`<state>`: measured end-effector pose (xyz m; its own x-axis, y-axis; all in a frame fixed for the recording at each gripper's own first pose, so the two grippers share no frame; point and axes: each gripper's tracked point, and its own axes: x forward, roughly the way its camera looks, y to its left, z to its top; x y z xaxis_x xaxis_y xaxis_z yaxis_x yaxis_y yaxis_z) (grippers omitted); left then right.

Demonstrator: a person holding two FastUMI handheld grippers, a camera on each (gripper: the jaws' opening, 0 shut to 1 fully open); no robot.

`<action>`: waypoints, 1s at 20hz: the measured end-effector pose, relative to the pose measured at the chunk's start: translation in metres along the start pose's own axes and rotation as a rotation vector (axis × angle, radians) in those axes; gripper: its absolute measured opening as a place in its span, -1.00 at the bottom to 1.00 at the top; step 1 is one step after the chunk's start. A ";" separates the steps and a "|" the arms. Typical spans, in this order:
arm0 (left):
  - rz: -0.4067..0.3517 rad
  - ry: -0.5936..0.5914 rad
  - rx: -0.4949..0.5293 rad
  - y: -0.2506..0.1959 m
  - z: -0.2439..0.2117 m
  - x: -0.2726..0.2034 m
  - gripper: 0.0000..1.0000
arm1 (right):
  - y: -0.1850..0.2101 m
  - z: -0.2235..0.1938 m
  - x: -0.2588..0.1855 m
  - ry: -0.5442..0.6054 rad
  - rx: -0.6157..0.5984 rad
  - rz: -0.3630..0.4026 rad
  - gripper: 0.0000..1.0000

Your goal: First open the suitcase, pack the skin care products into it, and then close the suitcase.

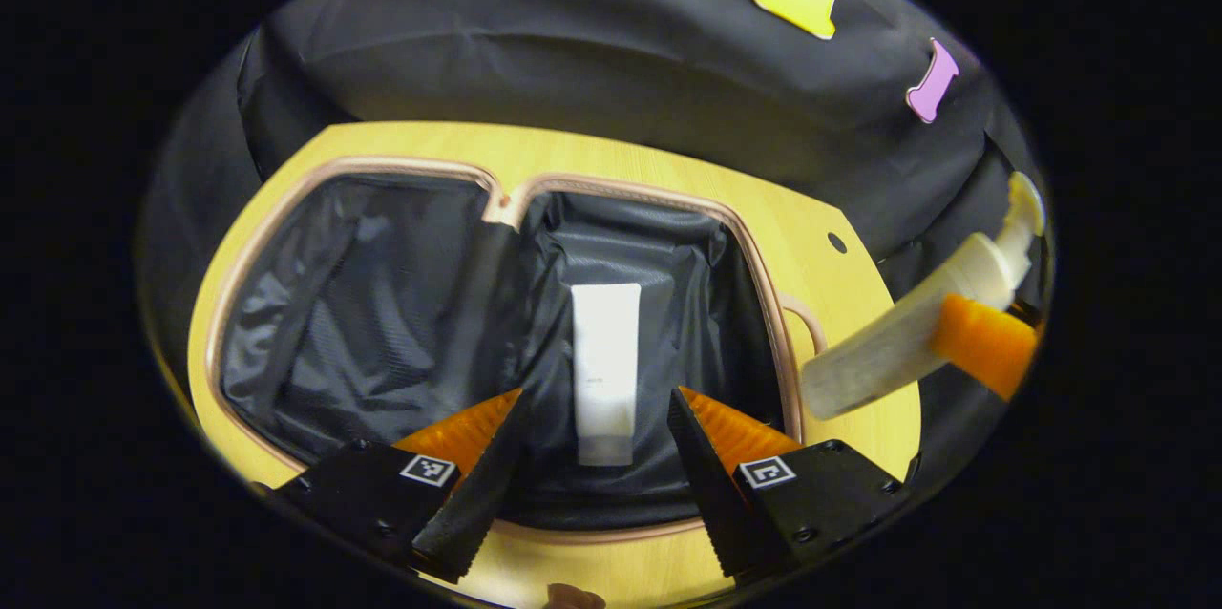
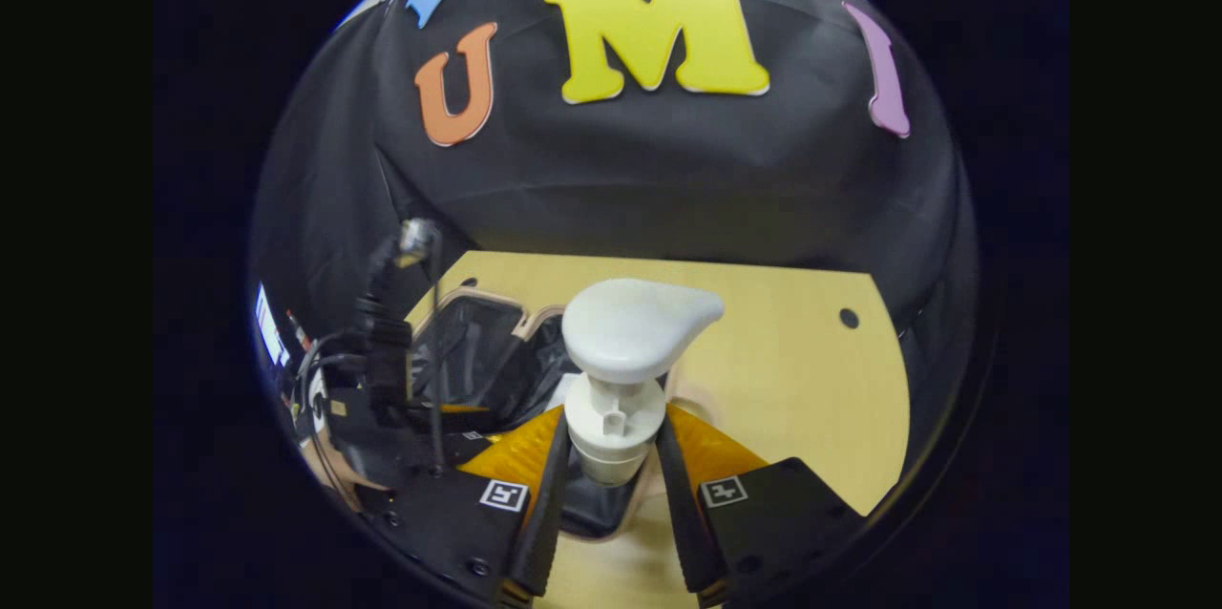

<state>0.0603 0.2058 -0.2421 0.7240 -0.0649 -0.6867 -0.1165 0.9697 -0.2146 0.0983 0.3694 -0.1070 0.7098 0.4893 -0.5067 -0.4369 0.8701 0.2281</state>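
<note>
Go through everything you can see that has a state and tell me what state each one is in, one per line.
Suitcase: open, lying flat on the table.
White tube: lying inside the suitcase's right half.
Pump bottle: held by the right gripper, fingers pressing both sides, off the table.
Left gripper: open, holding nothing, above the tube.

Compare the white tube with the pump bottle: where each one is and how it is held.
The tube lies flat inside the open suitcase, ungripped; the pump bottle is held outside it by the right gripper. The tube is flat with a plain cap; the bottle has a broad pump head. Both are white.
</note>
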 end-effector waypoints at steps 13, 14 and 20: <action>0.236 -0.489 0.088 0.142 0.047 -0.125 0.90 | 0.034 -0.078 0.071 0.344 0.034 -0.104 -0.03; 0.246 -0.519 0.094 0.151 0.051 -0.135 0.89 | 0.032 -0.077 0.076 0.347 0.041 -0.111 -0.04; 0.247 -0.696 0.113 0.188 0.093 -0.184 0.89 | 0.024 -0.061 0.103 0.342 0.125 -0.167 -0.02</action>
<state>-0.0320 0.4217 -0.0917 0.9532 0.2857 -0.0993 -0.2884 0.9574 -0.0128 0.1271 0.4367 -0.2048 0.5317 0.3106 -0.7879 -0.2450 0.9469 0.2080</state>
